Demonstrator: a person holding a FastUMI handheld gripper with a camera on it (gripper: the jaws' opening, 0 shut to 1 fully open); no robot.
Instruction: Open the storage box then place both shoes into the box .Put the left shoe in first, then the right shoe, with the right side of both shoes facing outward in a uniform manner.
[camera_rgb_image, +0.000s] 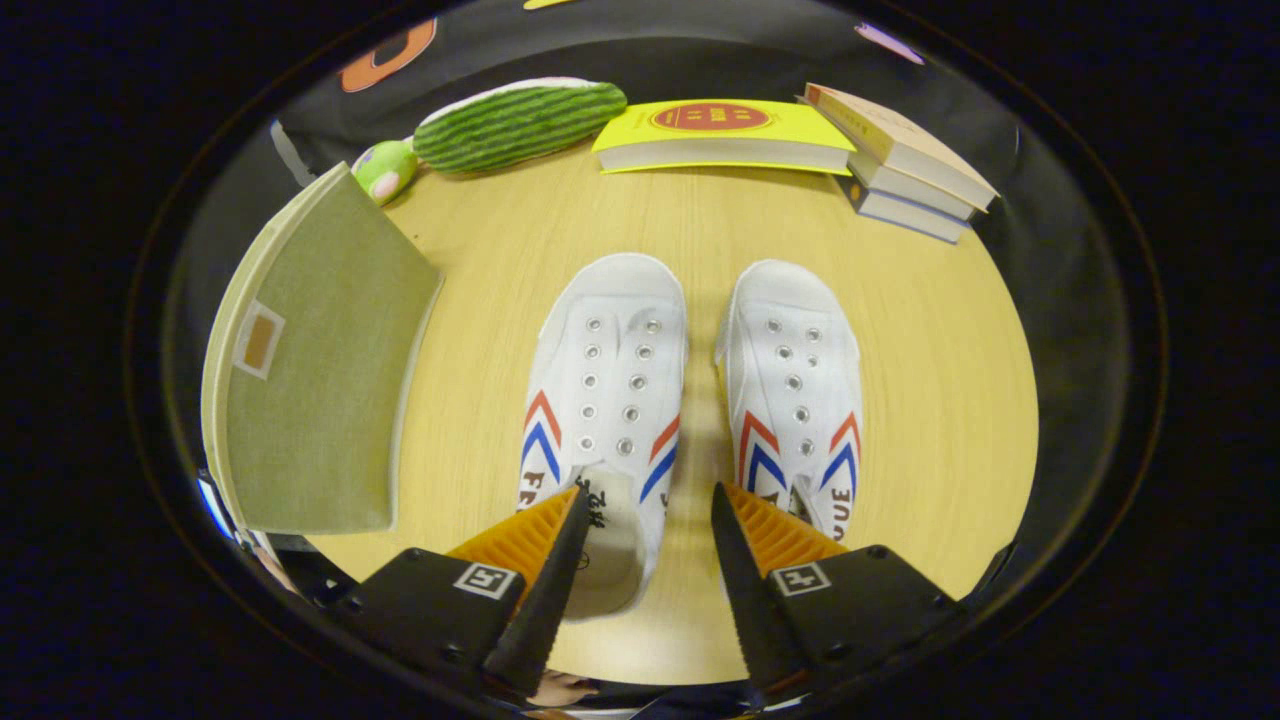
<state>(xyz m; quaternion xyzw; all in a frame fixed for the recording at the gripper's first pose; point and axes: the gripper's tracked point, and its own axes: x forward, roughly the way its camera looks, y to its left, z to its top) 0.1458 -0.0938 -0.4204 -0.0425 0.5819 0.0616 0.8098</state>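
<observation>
Two white canvas shoes with red and blue chevrons stand side by side on the wooden table (930, 380), toes pointing away from me. The left shoe (610, 390) lies just ahead of my left finger, whose tip overlaps its heel opening. The right shoe (797, 390) lies just ahead of my right finger. My gripper (648, 492) is open above the gap between the two heels, holding nothing. The olive-green fabric storage box (320, 370) stands left of the shoes with its lid closed and a small label on its front.
At the table's far edge lie a green striped plush toy (515, 122), a yellow book (722, 135) and a stack of three books (905, 160) at the far right. Bare tabletop lies to the right of the shoes.
</observation>
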